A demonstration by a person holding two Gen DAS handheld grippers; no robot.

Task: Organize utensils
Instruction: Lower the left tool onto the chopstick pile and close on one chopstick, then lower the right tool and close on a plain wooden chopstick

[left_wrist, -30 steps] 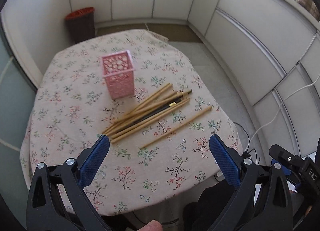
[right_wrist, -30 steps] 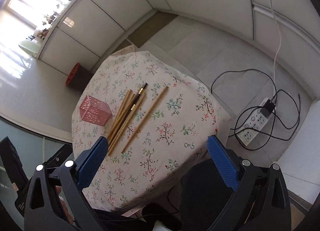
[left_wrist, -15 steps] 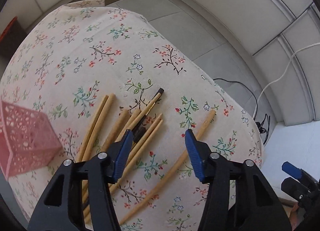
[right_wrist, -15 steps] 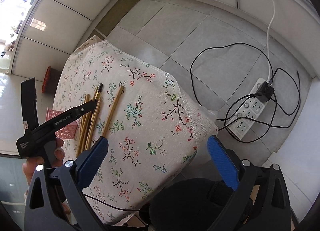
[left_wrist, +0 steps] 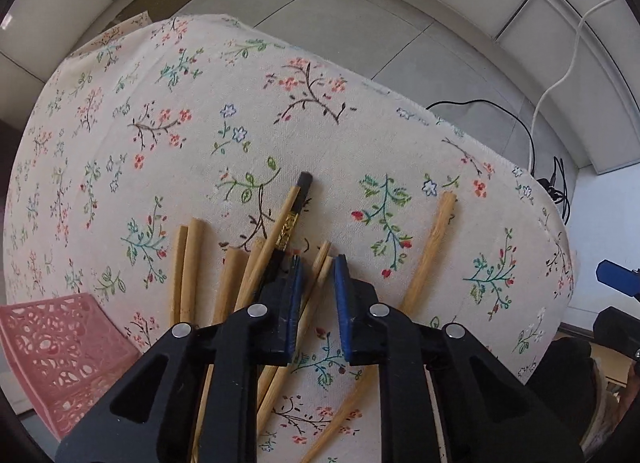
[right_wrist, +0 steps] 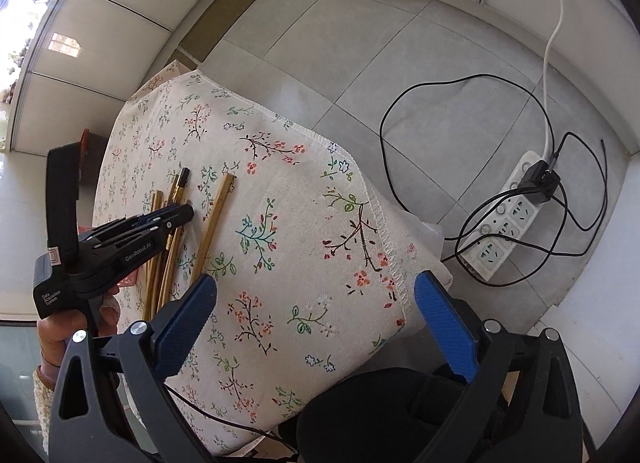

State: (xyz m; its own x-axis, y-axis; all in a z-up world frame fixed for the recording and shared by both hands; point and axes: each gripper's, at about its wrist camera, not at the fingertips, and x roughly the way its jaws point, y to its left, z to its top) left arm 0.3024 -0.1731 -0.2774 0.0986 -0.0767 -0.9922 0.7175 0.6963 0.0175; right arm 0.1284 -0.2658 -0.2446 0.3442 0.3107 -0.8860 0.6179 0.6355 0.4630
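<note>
Dropped from high above to the tablecloth (left_wrist: 248, 103), the left gripper (left_wrist: 318, 259) has just been closing its jaws on 2 chopsticks (left_wrist: 322, 263) beside the empty-looking pink holder (left_wrist: 60, 347), the right gripper (right_wrist: 316, 291) spread wide, nothing yet stowed.

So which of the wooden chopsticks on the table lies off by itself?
The pale wooden chopstick right of the left gripper; the others lie bunched together.
</note>
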